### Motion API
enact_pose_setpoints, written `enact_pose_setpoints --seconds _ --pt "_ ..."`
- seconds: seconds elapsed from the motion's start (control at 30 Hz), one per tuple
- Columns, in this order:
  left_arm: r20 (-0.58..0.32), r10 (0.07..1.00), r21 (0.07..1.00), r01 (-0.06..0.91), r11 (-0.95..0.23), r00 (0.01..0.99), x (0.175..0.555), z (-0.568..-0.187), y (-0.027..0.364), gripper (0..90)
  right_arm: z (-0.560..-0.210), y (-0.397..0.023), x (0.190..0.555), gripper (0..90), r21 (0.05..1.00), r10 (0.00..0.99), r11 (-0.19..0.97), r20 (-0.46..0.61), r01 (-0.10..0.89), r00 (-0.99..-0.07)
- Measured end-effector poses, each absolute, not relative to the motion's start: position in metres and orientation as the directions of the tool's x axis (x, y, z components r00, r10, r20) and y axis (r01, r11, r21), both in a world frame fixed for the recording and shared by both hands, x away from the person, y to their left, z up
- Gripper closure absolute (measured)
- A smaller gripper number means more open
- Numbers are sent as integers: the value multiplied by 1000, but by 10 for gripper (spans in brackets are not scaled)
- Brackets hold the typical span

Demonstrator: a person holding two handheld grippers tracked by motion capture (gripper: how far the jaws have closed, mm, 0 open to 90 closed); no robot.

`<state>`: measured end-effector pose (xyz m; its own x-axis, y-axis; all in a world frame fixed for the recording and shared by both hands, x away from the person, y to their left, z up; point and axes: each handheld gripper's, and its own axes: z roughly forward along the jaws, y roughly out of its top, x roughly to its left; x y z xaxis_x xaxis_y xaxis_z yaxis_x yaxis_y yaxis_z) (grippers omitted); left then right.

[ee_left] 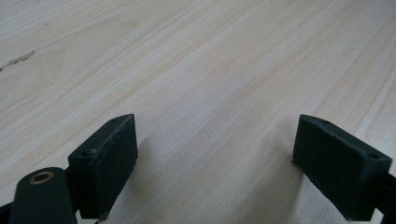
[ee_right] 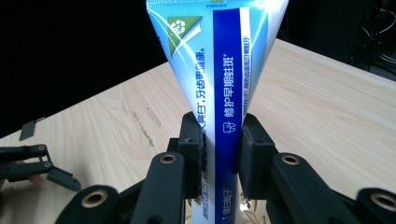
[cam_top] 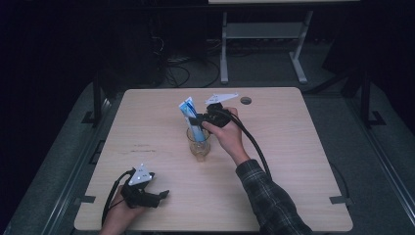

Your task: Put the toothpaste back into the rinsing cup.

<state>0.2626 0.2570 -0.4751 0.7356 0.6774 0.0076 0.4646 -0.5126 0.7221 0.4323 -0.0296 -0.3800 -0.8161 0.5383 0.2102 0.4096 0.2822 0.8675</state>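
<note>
Toothpaste tube (ee_right: 219,93) gripped by the right gripper (ee_right: 218,158), at centre frame in the high view, standing upright with its lower end inside the clear glass cup (cam_top: 198,144) on the table (cam_top: 303,147). Likely the step in hand: moving the tube in or out of the cup, direction not readable from here. To do it well: keep the tube vertical and travel straight along the cup's axis, so the tube does not lever against the rim and tip the glass; keep the squeeze only firm enough to stop slipping, since a soft tube buckles and may slide between the pads; avoid dragging sideways until the tube's end is clear of the rim or settled on the bottom. Risk to watch: the cup is unsupported, with the left gripper (cam_top: 147,196) resting well apart at lower left of the high view. Right jaws narrowed and clamped on the tube's flat body, one pad on each side, seen at lower centre of the right gripper view. Left jaws spread wide, nothing between them, bare wood beneath.
</note>
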Motion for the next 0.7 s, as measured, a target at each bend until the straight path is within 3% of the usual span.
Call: enact_pose_setpoints --seconds 0.47,0.57,0.6,0.7 --pt "7 678 722 465 -512 735 263 -475 257 133 -383 -32 431 711 865 533 285 215 412 -818" --pt "8 678 722 465 -512 735 263 -475 257 133 -382 -33 432 635 869 536 276 215 410 -817" --pt "6 679 722 467 -511 734 263 -475 257 133 -381 -34 432 564 871 539 270 215 409 -814" --pt "6 680 722 467 -510 733 262 -475 257 133 -380 -36 433 516 870 544 269 216 413 -810"
